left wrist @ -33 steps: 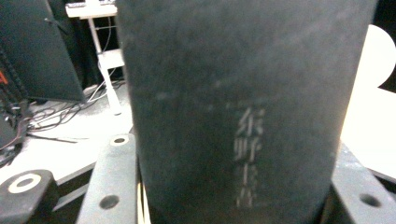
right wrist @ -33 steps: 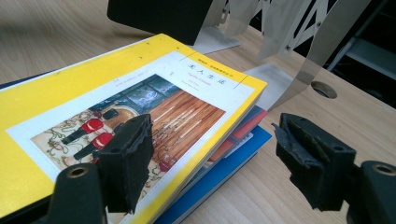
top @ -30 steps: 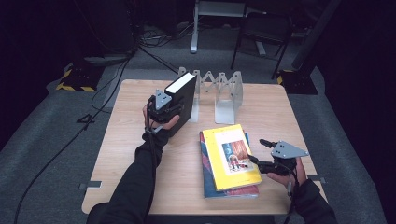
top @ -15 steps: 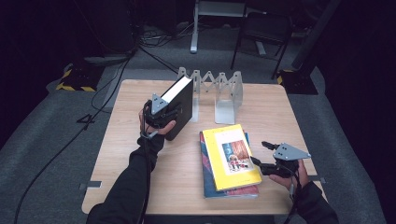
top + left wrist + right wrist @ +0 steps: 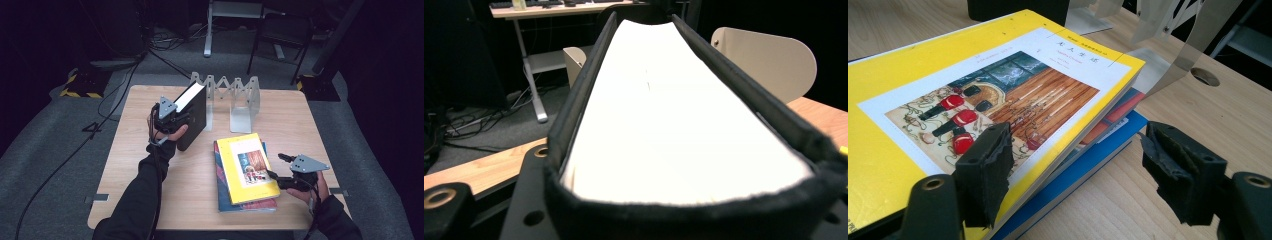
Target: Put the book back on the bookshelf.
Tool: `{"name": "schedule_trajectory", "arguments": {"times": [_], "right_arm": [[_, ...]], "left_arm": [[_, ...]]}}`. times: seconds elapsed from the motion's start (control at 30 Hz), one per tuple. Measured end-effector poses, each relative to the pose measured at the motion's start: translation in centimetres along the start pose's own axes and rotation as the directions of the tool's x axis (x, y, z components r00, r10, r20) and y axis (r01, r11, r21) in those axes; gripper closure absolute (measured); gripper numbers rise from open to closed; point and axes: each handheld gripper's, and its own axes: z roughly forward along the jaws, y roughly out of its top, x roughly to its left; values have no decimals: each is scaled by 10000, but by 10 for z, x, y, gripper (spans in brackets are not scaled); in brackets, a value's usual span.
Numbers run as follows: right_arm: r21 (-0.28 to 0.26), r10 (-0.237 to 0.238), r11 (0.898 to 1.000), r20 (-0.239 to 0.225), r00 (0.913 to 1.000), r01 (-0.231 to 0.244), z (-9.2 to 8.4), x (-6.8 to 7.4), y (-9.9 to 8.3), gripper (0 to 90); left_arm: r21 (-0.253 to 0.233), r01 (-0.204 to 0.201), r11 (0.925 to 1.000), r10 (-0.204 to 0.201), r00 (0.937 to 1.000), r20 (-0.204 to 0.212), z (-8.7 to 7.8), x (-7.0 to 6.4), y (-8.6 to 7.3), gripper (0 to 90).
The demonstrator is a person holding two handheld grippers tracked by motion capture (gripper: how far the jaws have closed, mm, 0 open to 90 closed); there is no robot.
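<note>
Black book (image 5: 192, 117) stands upright on the counter (image 5: 200, 195) beside the metal rack (image 5: 235, 97), clamped in the left gripper (image 5: 170, 120), whose jaws it hides. Right gripper (image 5: 280, 172) jaws gape beside the yellow book (image 5: 245, 167), its lower edge cut off.

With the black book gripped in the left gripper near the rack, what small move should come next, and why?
Probably tip the black book upright and ease it toward the grey rack. The left gripper holds it by its page edge, tilted, just left of the rack's slots. The right gripper waits with fingers apart at the edge of the yellow book, so the stack looks like the later job.
</note>
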Motion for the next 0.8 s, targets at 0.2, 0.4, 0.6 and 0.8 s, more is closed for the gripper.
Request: {"name": "schedule_trajectory", "arguments": {"times": [0.2,0.4,0.6,0.8], "right_arm": [[-8,-3,10000,-39,10000,3,0,0,0,297],[11,-60,10000,-101,9999,60,-1,0,1,309],[-55,-15,10000,-133,9999,14,0,-1,0,313],[-97,-8,10000,-151,9999,7,-1,-1,0,313]], "left_arm": [[-156,210,9997,-217,9986,-478,6,-6,5,504],[-270,415,9988,-435,9960,-784,19,-9,11,514],[-162,488,9987,-502,9941,-967,37,-8,23,519],[-275,529,9982,-558,9910,-1213,49,-10,26,519]]}}
